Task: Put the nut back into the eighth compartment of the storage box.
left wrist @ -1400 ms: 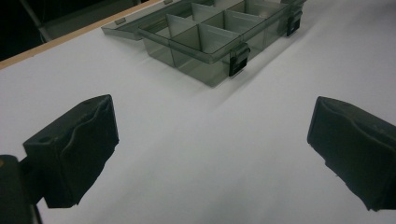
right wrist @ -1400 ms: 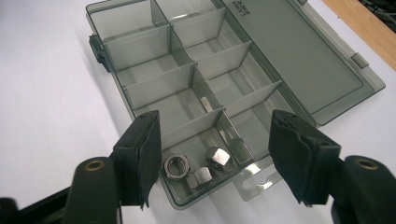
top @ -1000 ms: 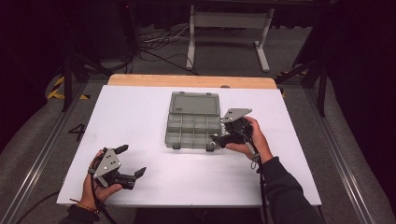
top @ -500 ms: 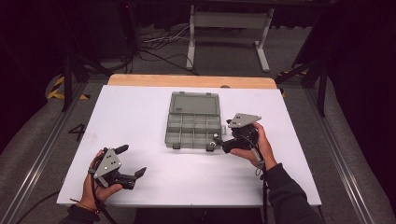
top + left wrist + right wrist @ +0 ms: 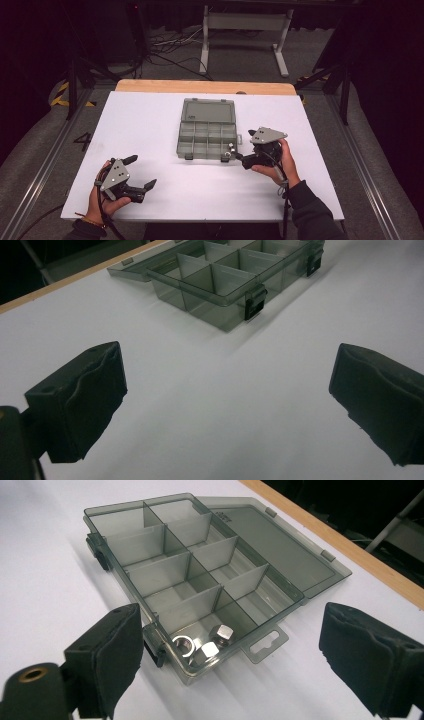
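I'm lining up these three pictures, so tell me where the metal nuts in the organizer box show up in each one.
High view: the nuts sit in the box's front right corner compartment, just left of the right gripper.
Left gripper view: that compartment lies past the top right edge of the picture.
Right gripper view: the nuts lie low and centre, in the nearest compartment.
Shared landmark: the black latch by that corner; the left gripper view shows both front latches.
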Demonstrator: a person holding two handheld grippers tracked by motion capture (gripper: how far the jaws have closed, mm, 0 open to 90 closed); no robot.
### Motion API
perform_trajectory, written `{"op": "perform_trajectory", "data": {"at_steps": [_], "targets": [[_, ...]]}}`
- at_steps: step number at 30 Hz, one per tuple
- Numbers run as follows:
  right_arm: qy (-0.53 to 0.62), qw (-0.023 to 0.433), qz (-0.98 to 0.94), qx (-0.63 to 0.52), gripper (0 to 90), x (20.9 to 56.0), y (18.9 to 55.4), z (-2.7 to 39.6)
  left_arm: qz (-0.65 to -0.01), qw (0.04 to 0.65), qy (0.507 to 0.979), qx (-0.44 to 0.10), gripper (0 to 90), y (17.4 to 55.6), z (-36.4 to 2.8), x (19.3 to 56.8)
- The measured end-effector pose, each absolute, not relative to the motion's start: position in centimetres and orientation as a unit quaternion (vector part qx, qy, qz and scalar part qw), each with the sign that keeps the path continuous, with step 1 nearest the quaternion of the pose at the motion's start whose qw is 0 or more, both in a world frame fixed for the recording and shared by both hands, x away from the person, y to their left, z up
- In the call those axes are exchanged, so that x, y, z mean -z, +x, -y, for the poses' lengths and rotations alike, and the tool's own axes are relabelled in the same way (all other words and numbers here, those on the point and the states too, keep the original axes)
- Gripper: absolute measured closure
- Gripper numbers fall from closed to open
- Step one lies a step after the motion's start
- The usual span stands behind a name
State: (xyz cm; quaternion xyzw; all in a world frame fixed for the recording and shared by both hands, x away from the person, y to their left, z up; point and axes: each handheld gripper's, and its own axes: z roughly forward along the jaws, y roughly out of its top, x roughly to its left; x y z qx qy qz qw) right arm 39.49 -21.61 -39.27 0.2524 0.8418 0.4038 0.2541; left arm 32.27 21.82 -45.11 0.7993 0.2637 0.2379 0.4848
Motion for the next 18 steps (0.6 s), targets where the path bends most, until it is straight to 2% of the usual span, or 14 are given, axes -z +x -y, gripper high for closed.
{"op": "perform_trajectory", "data": {"at_steps": [18], "targets": [[0.251, 0.283, -0.822, -0.426, 9.3, 39.9, 37.5, 23.5, -0.263, 0.483, 0.800, -0.239, 2.6, 32.3, -21.8, 45.1]]}}
